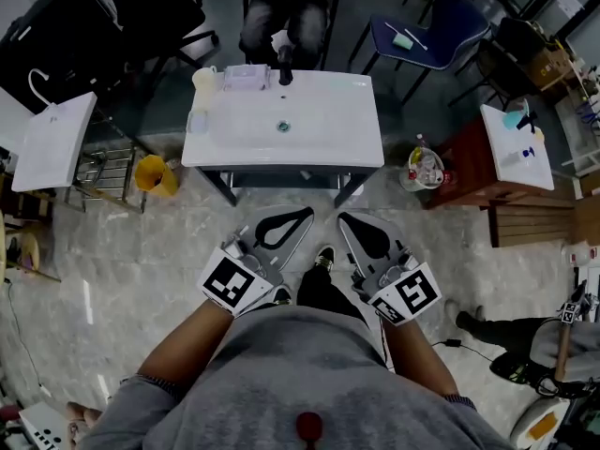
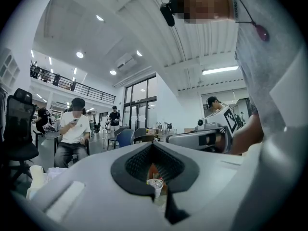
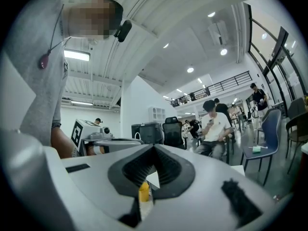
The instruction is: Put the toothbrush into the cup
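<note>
Toothbrush too small to pick out; prob. among bits at back of bench (image 1: 328, 134), nr cup (image 1: 203, 80). Judged light, stiff, slick plastic, so pinch mid-handle, firmly. L hand-held gripper (image 1: 305, 216) & R hand-held gripper (image 1: 344, 219) were both clenched, empty, held level side by side before torso, pointing at bench, well short of it.

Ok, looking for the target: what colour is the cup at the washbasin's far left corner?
Pale cream; the cup shows best in the head view.
</note>
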`<action>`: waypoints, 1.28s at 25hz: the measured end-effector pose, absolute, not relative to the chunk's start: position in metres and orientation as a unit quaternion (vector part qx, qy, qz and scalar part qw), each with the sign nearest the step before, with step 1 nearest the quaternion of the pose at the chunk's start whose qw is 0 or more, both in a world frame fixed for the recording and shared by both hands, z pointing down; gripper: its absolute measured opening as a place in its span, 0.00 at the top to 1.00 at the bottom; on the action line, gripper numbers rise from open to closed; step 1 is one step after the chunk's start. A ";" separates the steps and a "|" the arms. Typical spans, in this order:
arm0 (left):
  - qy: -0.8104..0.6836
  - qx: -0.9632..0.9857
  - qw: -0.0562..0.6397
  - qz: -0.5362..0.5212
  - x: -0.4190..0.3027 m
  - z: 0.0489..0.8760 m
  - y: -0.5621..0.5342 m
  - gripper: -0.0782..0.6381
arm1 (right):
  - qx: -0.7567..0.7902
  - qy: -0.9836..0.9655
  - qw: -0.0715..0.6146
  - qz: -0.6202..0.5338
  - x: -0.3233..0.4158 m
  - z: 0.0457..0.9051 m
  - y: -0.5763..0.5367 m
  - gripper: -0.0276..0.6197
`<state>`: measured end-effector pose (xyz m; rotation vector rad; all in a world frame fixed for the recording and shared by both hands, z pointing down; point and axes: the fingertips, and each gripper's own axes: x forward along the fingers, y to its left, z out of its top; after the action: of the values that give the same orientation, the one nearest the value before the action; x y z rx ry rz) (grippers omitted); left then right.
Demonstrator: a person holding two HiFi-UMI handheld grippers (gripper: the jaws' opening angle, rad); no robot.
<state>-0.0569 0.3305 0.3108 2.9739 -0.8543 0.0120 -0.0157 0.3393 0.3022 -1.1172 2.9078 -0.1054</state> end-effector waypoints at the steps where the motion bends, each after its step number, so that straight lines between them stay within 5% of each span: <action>1: -0.278 0.960 0.023 0.005 -0.054 0.310 0.323 0.88 | -0.356 0.934 0.013 -0.033 -0.014 0.301 0.332 0.94; 32: -0.303 0.952 0.035 0.037 0.081 0.322 0.144 0.88 | -0.311 0.949 0.028 -0.045 0.114 0.315 0.143 0.94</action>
<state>0.0806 0.1438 0.3223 2.9239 -0.9315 0.1148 0.1142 0.1433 0.3154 -0.9616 2.9290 -0.1396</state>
